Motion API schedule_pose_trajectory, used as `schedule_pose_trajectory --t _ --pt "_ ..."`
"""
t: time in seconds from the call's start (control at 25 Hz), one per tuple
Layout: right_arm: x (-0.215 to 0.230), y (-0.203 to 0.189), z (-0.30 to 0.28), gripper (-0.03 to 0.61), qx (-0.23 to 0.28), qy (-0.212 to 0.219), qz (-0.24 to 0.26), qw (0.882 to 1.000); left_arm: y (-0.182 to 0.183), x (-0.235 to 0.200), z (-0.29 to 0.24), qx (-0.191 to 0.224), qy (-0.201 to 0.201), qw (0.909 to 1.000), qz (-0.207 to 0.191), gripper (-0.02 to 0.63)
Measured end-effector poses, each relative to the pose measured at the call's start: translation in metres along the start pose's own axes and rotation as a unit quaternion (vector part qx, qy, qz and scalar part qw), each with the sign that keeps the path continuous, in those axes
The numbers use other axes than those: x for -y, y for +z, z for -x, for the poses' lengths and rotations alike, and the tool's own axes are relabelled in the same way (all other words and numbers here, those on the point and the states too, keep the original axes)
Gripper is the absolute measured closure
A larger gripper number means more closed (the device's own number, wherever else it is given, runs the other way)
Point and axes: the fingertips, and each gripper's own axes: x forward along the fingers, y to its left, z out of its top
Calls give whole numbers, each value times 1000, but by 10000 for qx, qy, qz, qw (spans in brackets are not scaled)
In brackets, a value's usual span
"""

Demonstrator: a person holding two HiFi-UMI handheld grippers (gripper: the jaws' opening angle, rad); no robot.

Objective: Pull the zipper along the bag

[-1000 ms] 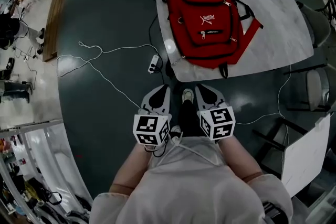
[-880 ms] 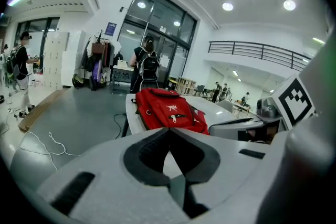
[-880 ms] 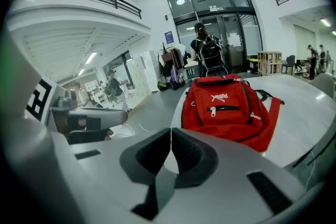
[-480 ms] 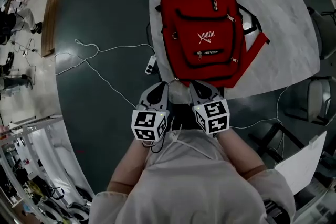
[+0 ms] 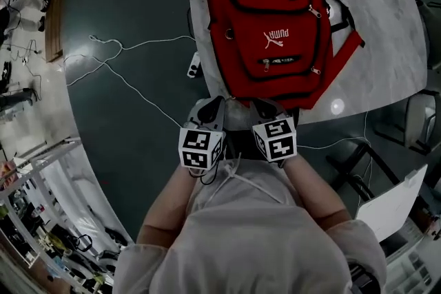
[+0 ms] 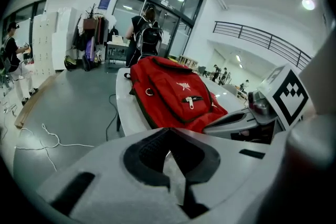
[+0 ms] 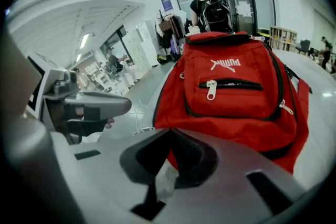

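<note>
Head view: we hold the left gripper (image 5: 210,107) and right gripper (image 5: 266,107) closed and empty just short of the red backpack (image 5: 269,24) lying on the table (image 5: 386,17), where tugging a zipper pull (image 7: 211,89) unbraced could drag it along.

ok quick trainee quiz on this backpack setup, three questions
1. True or false: the red backpack lies face down, with its front pockets hidden.
2. Pick one. The jaws of the left gripper are: A, open and empty; B, shut with nothing between them; C, shut on a zipper pull.
3. Short answer: what thin thing trails over the dark floor to the left of the table in the head view?

Key
1. False: its logo and zipped front pockets face up.
2. B.
3. A white cable.
</note>
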Motion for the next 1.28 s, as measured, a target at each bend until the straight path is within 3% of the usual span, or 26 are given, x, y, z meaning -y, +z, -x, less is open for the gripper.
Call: schedule_pose_trajectory --t 0.36,0.6,0.64,0.72,0.8,1.08,1.28 --pt "10 -18 -37 551 -454 -112 -42 9989 -39 -9 -22 -777 -412 9958 -249 594" --pt "12 -19 -42 551 -554 -61 -132 9984 -55 0 -29 -1066 -548 9868 -1087 591" --pt "12 -19 -42 551 -569 -51 -137 9983 -58 2 -30 -1145 -578 9847 -1183 585" --pt "13 -19 -42 551 -601 -33 -148 9981 -64 6 -34 -1329 -691 9809 -1243 504" --pt "13 -19 -43 551 -608 12 -169 9980 -69 7 -37 -1521 -784 9771 -1265 482" --pt "11 -19 -43 551 -609 142 -266 9977 -74 3 -46 -1875 -689 9711 -1306 484" --pt "10 -19 -42 551 -562 157 -288 9979 -76 -1 -45 -1947 -426 9698 -1404 545"
